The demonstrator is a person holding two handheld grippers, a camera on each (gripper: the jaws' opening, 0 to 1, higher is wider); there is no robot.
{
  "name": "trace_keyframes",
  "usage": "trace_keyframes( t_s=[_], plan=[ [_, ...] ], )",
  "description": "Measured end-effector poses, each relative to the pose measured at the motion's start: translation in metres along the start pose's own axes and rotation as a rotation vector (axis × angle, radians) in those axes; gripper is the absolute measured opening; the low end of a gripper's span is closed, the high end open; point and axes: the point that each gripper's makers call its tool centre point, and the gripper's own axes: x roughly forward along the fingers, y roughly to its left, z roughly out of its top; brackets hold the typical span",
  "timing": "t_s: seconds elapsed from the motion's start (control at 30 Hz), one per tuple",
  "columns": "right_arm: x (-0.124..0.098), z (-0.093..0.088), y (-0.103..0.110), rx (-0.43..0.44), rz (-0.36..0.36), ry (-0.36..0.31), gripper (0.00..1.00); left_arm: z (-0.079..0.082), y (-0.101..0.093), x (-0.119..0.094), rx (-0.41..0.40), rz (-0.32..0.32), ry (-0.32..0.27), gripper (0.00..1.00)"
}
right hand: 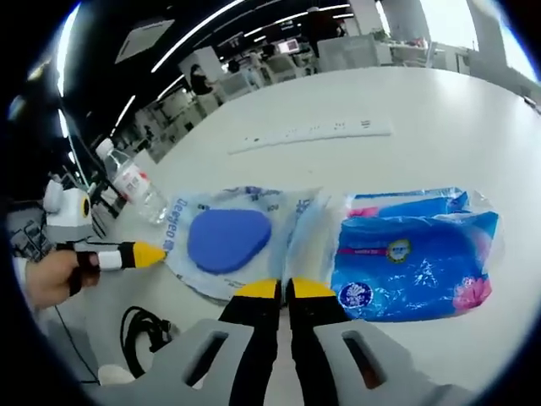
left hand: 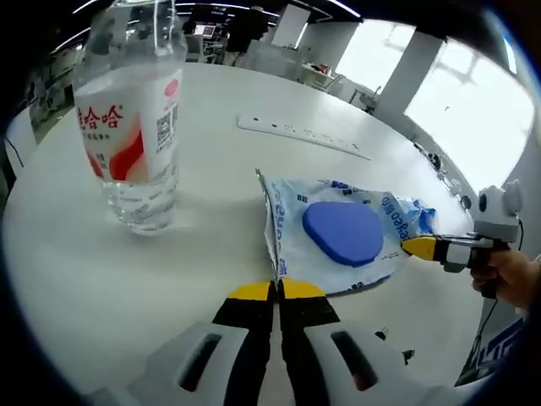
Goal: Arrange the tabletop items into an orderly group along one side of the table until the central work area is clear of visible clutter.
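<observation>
On table (left hand: 101, 279), both grippers' jaws pinch wipes pack (left hand: 338, 233) edges.

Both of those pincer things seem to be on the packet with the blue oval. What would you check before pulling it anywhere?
1. Left gripper jaws shut on the wipes packet edge: ok.
2. Right gripper jaws shut on its opposite edge: ok.
3. Water bottle upright and apart from the packet: ok.
4. Blue tissue pack overlapping the packet: cannot tell.
5. White power strip lying well beyond it: ok.
6. Centre of the table tidied: not ok.
</observation>
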Motion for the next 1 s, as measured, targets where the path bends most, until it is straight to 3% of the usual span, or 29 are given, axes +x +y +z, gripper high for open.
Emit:
trace_keyframes(
  t_s=[0.13,0.33,0.43,0.83,0.9,0.97,1.0],
  plan=[
    [-0.004,0.006,0.007,-0.009,0.008,-0.020,0.17,0.000,0.000,0.000,-0.005,0.007,0.000,0.00],
    [-0.015,0.013,0.017,0.011,0.012,-0.064,0.31,0.000,0.000,-0.001,-0.013,0.007,-0.012,0.00],
    [-0.026,0.020,0.023,0.091,0.014,-0.124,0.34,0.000,0.000,-0.001,-0.015,0.010,-0.017,0.00],
    [-0.068,-0.013,0.034,0.200,0.069,-0.150,0.46,0.000,0.000,-0.001,-0.022,0.025,-0.043,0.00],
    [-0.074,-0.018,0.033,0.206,0.068,-0.151,0.47,0.002,0.001,-0.002,-0.044,0.025,-0.068,0.04],
    [-0.082,-0.026,0.031,0.224,0.067,-0.145,0.47,0.012,0.002,-0.002,-0.020,0.033,-0.128,0.17],
    [-0.088,-0.029,0.029,0.239,0.064,-0.152,0.48,0.011,0.002,-0.004,-0.014,0.045,-0.124,0.23]
  ],
)
